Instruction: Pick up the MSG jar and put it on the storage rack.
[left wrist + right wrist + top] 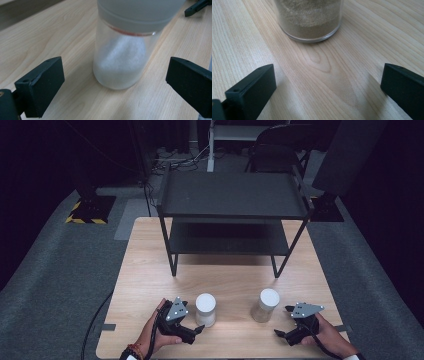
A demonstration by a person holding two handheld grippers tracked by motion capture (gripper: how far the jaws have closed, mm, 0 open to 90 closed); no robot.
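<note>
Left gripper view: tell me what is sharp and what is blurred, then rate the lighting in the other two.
Left gripper view: the white-powder jar is sharp low down, its lid blurred near the lens. Right gripper view: even light, the brown-powder jar is cut off at the top edge, soft shadows beside the jaws. High view: bright table, dark surroundings, dim black shelf.

- right gripper (328, 85): two black jaws rise from the bottom corners, spread wide apart, nothing between them but bare wood
- glass jar (308, 21): clear, round, upright on the table, top cut off by the frame edge; filled with tan-brown powder or fine grain
- jar sits ahead of the jaws, a bit left of centre, clear of both
- wooden table (367, 37): light wood, grain running diagonally; soft shadows beside each jaw
</note>
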